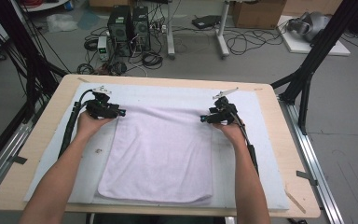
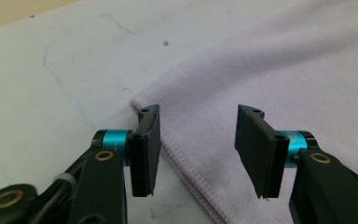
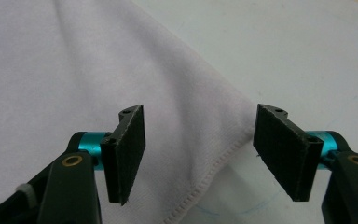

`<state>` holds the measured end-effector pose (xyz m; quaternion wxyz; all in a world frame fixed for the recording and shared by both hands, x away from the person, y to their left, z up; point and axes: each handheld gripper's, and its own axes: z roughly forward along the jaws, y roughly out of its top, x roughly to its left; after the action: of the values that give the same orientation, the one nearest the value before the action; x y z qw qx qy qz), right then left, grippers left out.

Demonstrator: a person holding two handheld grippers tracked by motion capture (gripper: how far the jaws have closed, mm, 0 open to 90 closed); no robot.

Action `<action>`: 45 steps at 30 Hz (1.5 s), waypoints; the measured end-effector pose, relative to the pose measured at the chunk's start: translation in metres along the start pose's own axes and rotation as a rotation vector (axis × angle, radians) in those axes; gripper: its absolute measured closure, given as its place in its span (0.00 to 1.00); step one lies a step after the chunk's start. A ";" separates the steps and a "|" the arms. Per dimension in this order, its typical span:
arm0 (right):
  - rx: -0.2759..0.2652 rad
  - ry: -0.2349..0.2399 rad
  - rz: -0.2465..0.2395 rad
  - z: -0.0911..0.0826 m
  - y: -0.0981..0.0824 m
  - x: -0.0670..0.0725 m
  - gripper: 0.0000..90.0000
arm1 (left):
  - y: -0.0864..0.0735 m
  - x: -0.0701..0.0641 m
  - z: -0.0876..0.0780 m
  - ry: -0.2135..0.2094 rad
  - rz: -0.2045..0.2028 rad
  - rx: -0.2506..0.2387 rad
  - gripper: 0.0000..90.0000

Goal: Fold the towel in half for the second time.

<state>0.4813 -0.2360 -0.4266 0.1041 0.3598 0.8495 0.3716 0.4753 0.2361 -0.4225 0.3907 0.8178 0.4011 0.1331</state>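
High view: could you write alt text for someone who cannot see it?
A person's two hands each hold an open gripper, left and right, at the far corners of a white towel spread flat on a pale mat on a wooden table.

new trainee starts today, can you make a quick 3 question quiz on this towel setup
1. True or false: the towel lies flat on the mat.
2. Which towel corners do the left hand-held gripper and right hand-held gripper straddle: A far corners, B near corners?
3. Are either gripper's pads pressing the cloth?

Key: 1 true. 2 A. 3 No, both stand open with a hemmed corner between the jaws.
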 end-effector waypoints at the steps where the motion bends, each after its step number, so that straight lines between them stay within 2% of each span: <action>1: -0.004 -0.010 -0.004 0.001 -0.001 0.000 0.37 | -0.001 0.001 0.001 0.006 -0.003 0.000 0.56; 8: -0.004 -0.016 0.016 0.005 -0.006 -0.003 0.38 | -0.008 0.006 0.014 0.029 -0.053 0.034 0.56; 11: 0.002 -0.023 0.027 0.008 -0.007 -0.005 0.39 | -0.009 0.006 0.016 0.038 -0.067 0.024 0.56; 13: 0.012 -0.021 0.034 0.011 -0.009 -0.006 0.39 | -0.008 0.005 0.017 0.045 -0.066 0.025 0.56; 15: 0.009 -0.029 0.038 0.012 -0.010 -0.006 0.42 | -0.008 0.003 0.018 0.065 -0.042 0.035 0.57; 17: 0.007 -0.033 0.045 0.012 -0.010 -0.007 0.46 | -0.007 0.000 0.018 0.075 -0.024 0.042 0.61; 19: 0.013 -0.042 0.049 0.012 -0.009 -0.004 0.57 | -0.006 -0.001 0.019 0.060 -0.024 0.040 0.71; 22: 0.012 -0.031 0.034 0.013 -0.008 -0.001 0.71 | -0.006 -0.002 0.019 0.019 -0.031 0.040 0.84; 23: 0.004 -0.011 0.038 0.014 -0.008 0.000 0.79 | -0.007 -0.002 0.019 0.014 -0.039 0.039 0.89; 24: 0.004 0.013 0.042 0.014 -0.009 0.000 0.84 | -0.006 -0.002 0.020 0.011 -0.046 0.037 0.90; 26: -0.006 0.030 0.045 0.014 -0.009 0.001 0.89 | -0.007 -0.002 0.019 0.006 -0.058 0.036 0.92; 29: -0.001 0.043 0.049 0.013 -0.009 0.001 0.91 | -0.005 -0.003 0.018 0.013 -0.041 0.042 0.93; 31: -0.003 0.043 0.035 0.011 -0.008 0.001 0.92 | -0.004 -0.003 0.014 0.012 -0.036 0.030 0.93; 35: -0.036 0.051 0.013 0.001 -0.003 0.004 0.92 | 0.004 -0.007 0.000 0.010 -0.010 -0.033 0.93; 40: -0.103 0.072 -0.002 -0.023 0.004 0.009 0.92 | 0.011 -0.018 -0.023 -0.009 0.054 -0.080 0.93; 43: -0.116 0.093 -0.019 -0.037 0.006 0.018 0.92 | 0.010 -0.028 -0.042 -0.020 0.081 -0.142 0.93; 45: -0.140 0.112 -0.034 -0.047 0.006 0.025 0.92 | 0.007 -0.033 -0.052 -0.028 0.098 -0.160 0.93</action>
<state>0.4457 -0.2424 -0.3867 0.0877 0.3160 0.8317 0.4480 0.4306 0.2363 -0.3804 0.4534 0.8043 0.3433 0.1724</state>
